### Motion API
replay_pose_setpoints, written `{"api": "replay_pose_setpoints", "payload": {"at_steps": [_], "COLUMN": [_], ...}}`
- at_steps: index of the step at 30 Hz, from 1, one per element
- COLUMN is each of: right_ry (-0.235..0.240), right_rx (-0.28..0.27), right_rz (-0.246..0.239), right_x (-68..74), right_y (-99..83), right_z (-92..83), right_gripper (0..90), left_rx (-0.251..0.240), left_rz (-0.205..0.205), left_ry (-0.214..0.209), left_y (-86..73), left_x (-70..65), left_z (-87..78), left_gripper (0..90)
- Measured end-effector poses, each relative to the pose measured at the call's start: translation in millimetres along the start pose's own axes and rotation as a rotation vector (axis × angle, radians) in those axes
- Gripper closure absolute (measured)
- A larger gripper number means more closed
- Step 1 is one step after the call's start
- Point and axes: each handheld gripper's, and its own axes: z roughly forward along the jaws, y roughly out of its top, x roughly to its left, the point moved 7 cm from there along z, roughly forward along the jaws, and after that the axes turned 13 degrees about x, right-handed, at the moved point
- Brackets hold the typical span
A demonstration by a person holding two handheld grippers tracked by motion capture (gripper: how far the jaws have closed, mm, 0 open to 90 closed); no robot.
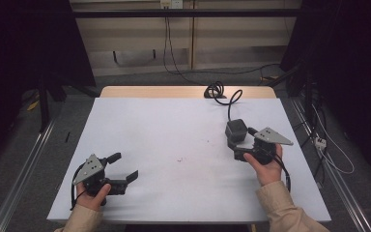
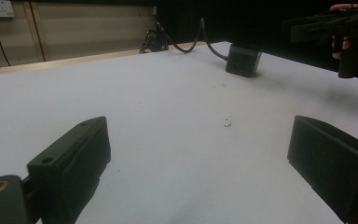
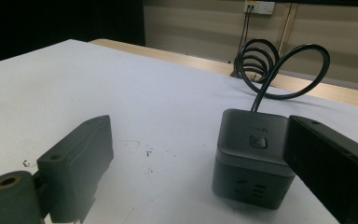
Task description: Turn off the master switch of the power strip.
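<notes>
White table [image 1: 174, 130] with a pale wood strip along its far edge. A dark grey cube-shaped power block [image 1: 235, 129] sits on the right half of the table, toward the far side; its black cable [image 1: 229, 99] runs from the block's back to the far table edge and ends there in a small coil [image 1: 214, 89]. In the right gripper view the block [image 3: 254, 156] stands flat on the surface, a small square button on its top face and slots low on its near side; the cable [image 3: 279, 70] rises from behind it and loops over the wood strip. Right gripper [image 1: 241, 143], held in the person's right hand [image 1: 266, 164], is just beside the block on its near-right side; its jaws are spread apart, and in its own view the block lies between them, close against the right jaw, though contact cannot be confirmed. Nothing is clamped. Left gripper [image 1: 124, 166], held in the left hand [image 1: 94, 193], is at the near-left corner area of the table, well apart from the block, jaws spread wide with bare table between them. The left gripper view shows the block [image 2: 243, 59] far off across the table and the right gripper [image 2: 324, 25] above and to its right. A few small dark specks [image 1: 181, 159] mark the table near its middle.
</notes>
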Motion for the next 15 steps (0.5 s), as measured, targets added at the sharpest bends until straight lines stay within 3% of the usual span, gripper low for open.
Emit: {"api": "replay_pose_setpoints", "payload": {"at_steps": [15], "right_ry": [0.011], "right_rx": [0.015], "right_rz": [0.022], "right_x": [-5.8], "right_y": [3.1], "right_z": [5.3], "right_gripper": [10.3], "left_rx": [-0.001], "left_rz": [-0.001], "left_ry": [-0.002], "left_y": [0.0], "left_x": [0.0], "left_z": [0.1], "left_gripper": [5.6]}}
